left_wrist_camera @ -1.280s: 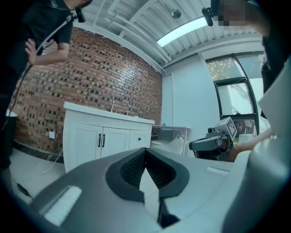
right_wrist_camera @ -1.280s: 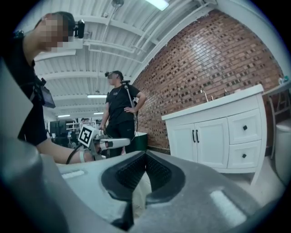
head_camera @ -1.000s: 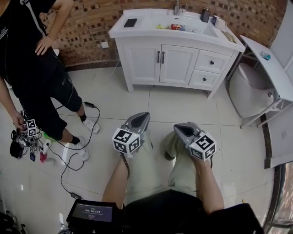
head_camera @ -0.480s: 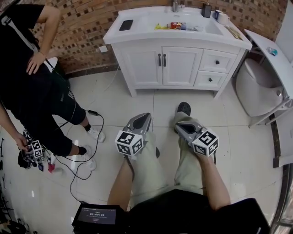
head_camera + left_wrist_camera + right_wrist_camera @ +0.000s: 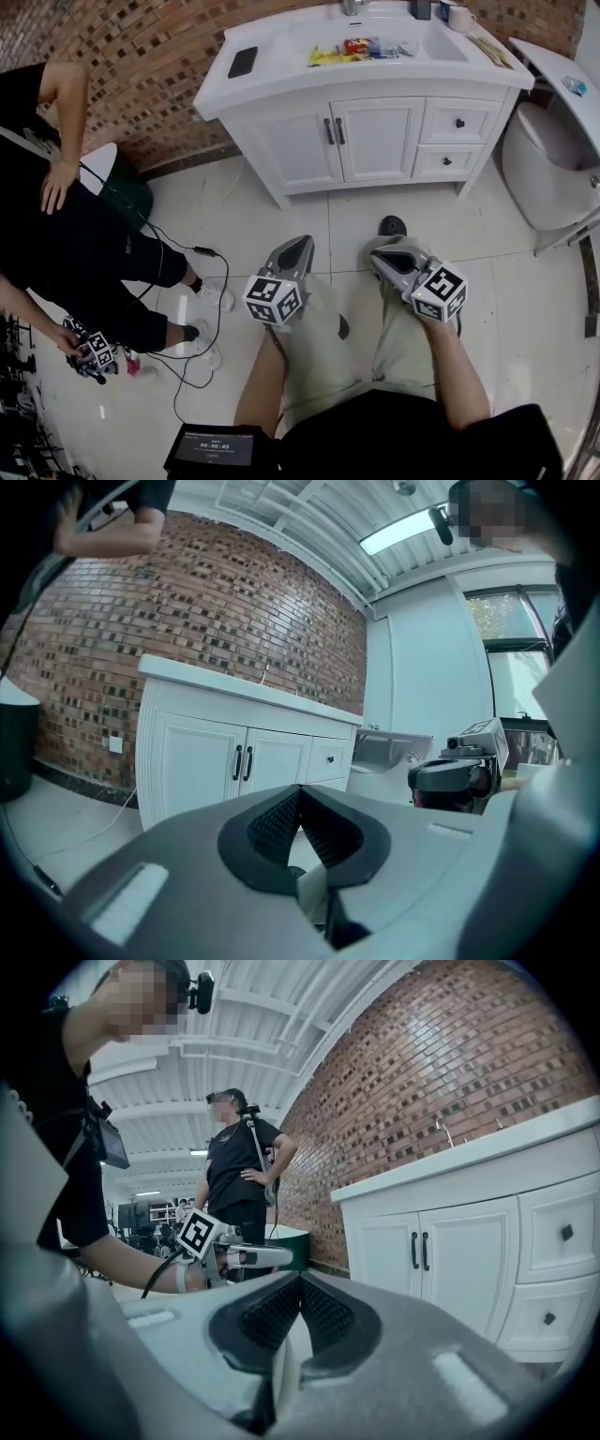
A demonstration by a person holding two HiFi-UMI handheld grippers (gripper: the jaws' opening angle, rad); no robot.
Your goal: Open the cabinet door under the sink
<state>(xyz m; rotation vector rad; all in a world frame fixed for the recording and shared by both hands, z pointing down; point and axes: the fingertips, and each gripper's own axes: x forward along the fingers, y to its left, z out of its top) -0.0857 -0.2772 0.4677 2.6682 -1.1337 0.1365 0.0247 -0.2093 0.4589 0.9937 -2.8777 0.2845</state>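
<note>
The white vanity [image 5: 281, 89] stands against the brick wall, with the sink basin [image 5: 441, 49] on top. Under it are two shut doors, the left door [image 5: 291, 145] and the right door [image 5: 380, 136], with dark bar handles [image 5: 334, 131] side by side at the middle seam. My left gripper [image 5: 298, 244] and right gripper [image 5: 379, 256] hover over the tiled floor, well short of the doors, both shut and empty. The left gripper view shows its jaws [image 5: 300, 789] meeting below the handles [image 5: 243, 762]. In the right gripper view the jaws [image 5: 300, 1279] meet left of the handles [image 5: 419, 1251].
Two drawers [image 5: 459, 123] sit right of the doors. A toilet [image 5: 544, 173] and a white shelf [image 5: 562, 70] stand at the right. A person in black [image 5: 75, 244] stands at the left, with cables [image 5: 211, 281] across the floor. A phone [image 5: 242, 62] and packets [image 5: 356, 47] lie on the vanity.
Both grippers have been carried forward toward the vanity, which now sits closer and lower in the head view. Both stayed shut and empty.
</note>
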